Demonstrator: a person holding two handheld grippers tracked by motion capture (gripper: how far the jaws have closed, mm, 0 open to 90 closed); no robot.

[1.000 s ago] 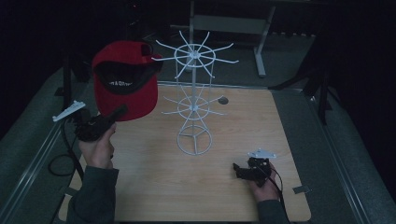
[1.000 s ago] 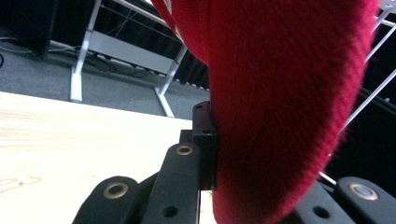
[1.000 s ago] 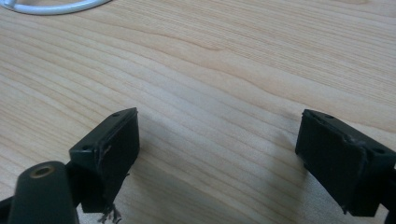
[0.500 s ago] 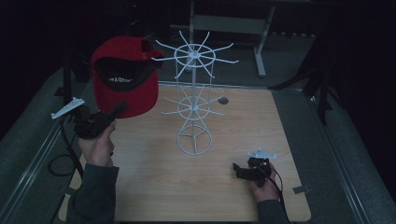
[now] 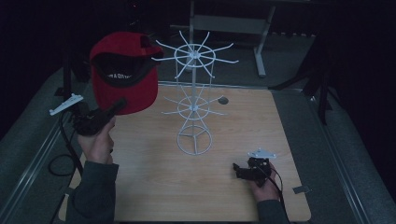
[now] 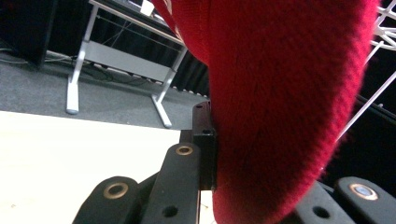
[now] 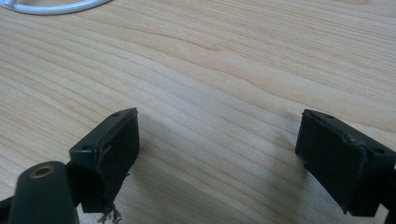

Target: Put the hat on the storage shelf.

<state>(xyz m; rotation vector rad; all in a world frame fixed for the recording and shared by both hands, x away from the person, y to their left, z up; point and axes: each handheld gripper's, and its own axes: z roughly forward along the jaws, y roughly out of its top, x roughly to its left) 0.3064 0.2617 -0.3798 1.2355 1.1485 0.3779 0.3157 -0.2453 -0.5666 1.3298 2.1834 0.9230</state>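
Note:
A red cap hangs in the air at the left, its top edge close to the arms of the white wire rack. My left gripper is shut on the cap's lower edge. In the left gripper view the red fabric is pinched between the black jaws. The rack stands upright mid-table with two tiers of hooked arms and a ring base. Low over the table at the front right, my right gripper is open with nothing between its fingers.
The wooden table has grey carpeted floor on both sides. A metal desk frame stands behind it. A small dark disc lies on the table behind the rack. The rack's base ring shows at the top of the right gripper view.
The left gripper has carried the cap slightly up and toward the rack's top arms. The right gripper has stayed where it was.

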